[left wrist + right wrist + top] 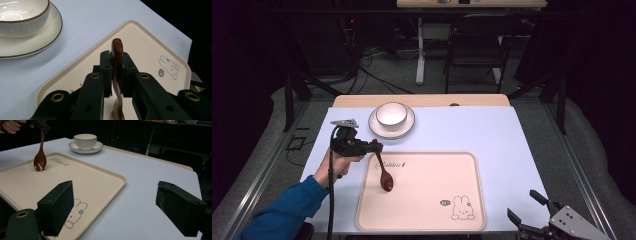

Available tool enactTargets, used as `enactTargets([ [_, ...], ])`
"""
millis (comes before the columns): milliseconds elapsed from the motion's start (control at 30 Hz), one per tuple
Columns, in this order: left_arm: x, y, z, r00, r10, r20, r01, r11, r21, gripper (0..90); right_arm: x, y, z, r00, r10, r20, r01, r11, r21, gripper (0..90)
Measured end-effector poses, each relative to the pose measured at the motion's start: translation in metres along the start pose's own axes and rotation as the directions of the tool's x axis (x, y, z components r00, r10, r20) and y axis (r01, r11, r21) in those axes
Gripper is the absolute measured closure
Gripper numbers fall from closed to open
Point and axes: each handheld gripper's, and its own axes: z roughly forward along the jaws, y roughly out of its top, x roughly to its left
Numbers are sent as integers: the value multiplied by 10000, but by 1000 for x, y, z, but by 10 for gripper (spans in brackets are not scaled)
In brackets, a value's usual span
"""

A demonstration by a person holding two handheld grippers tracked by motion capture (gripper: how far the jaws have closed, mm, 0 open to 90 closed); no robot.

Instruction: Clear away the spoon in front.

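Glossy brown wooden spoon (385,175), matt cream plastic tray (427,210), shiny glazed ceramic bowl (391,114).

right hand-held gripper (532,210) cut off by frame bottom; tray (462,165) lettering too small to read.

High view: fixed overhead, faces forward and down over whole table (512,145). Left gripper view: close, looks down along own jaws onto tray (147,50). Right gripper view: low, near table edge, faces across. All share tray, bowl (85,140).
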Motion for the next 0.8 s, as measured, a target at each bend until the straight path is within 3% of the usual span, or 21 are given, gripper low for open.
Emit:
enactTargets([
  [800,9,-3,24,9981,-17,-621,8,9999,-152,779,0,0,0,10000,20,9,-20,10000,12,143],
])
